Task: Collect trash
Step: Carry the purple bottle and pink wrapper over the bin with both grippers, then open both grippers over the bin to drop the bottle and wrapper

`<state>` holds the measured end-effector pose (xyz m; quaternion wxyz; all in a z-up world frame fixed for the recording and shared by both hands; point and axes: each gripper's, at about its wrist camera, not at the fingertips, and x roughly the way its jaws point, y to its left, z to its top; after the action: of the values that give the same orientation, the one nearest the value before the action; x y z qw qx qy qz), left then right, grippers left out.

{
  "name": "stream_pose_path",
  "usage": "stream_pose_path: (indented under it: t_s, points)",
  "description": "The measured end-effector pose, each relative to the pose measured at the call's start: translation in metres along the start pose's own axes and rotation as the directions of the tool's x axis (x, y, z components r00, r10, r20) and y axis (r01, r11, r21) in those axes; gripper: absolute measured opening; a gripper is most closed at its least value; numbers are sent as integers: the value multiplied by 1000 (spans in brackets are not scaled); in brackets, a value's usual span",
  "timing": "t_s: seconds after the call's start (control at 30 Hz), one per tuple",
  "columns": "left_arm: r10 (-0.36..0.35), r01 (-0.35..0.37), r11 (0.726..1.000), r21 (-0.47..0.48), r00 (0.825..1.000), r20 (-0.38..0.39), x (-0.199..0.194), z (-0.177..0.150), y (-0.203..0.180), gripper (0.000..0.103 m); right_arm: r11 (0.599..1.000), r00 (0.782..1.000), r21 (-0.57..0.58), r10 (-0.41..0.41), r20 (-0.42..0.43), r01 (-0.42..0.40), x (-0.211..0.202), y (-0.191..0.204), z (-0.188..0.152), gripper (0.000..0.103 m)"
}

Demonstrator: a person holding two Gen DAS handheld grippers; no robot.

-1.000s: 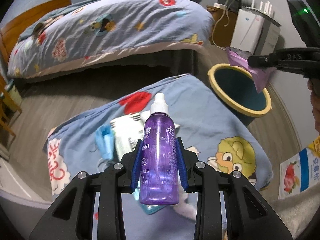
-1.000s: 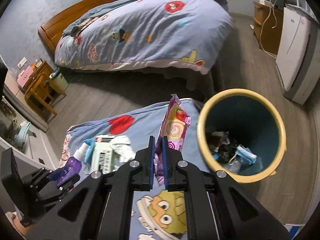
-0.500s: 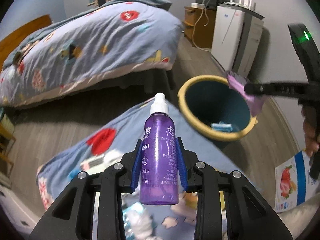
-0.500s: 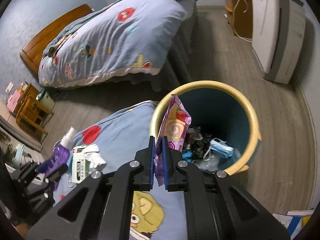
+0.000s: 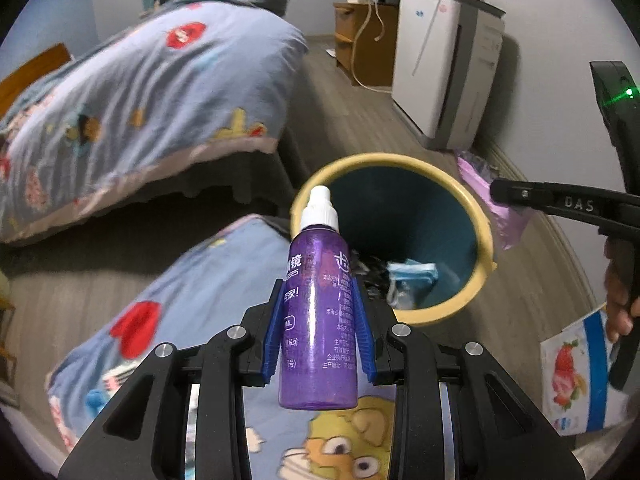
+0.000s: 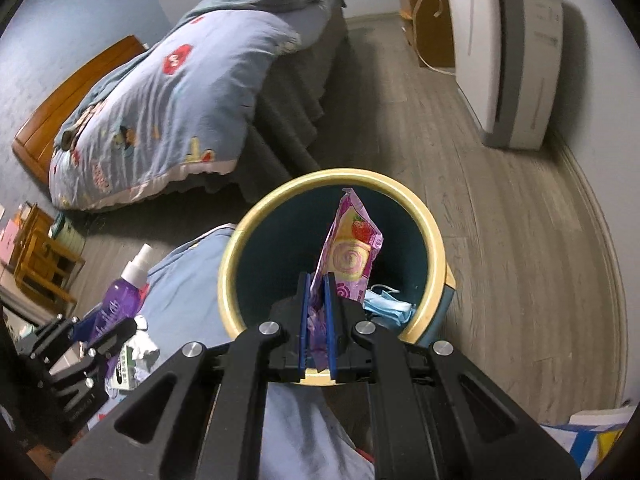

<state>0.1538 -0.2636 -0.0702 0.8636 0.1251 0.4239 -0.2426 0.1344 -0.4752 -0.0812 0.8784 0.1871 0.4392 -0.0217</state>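
With both hands up around the round teal trash bin with the yellow rim point(image 6: 434, 240), each gripper's got something clamped. Left gripper point(image 5: 319, 332) has its blue pads closed partway on the sides of a purple translucent plastic spray bottle with a white nozzle point(image 5: 318, 312), bottle standing upright between the fingers, nozzle at 12 o'clock and overlapping the bin's near rim in the left wrist view. Right gripper point(image 6: 316, 320) is squeezed almost completely together on a crinkly pink snack wrapper with a strawberry and swirl print point(image 6: 350, 248), which sticks up right over the bin's mouth. Down inside the bin there's a light blue face mask point(image 6: 388, 306) and some dark junk. Bin sits on the grey wood-look floor point(image 6: 500, 220), at the 2 o'clock corner of a blue cartoon-print blanket point(image 5: 208, 280).
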Motion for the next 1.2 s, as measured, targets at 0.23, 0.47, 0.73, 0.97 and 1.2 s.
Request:
stream_pose_path:
  t_s: [0.23,0.47,0.73,0.97,1.2]
  points:
    - [-44,44,999,6,999,-30,27,3,-18,33,997,1000,70,14,-18,-13,14,-24,1,7]
    - [-11,13,998,66,999,-45,59,17,-30,33,989,996,130,79,-36,-74,27,-29,1,7]
    - [25,-20,996,92,998,-54,89,24,-32,33,988,994,129,89,-62,-81,43,-20,3,7]
    - [19,-16,995,98,999,-34,97,26,-33,33,983,994,157,100,-46,-92,45,-24,5,7]
    - [16,-15,996,88,1000,-16,92,26,-33,37,981,996,177,81,-23,-76,40,-26,6,34]
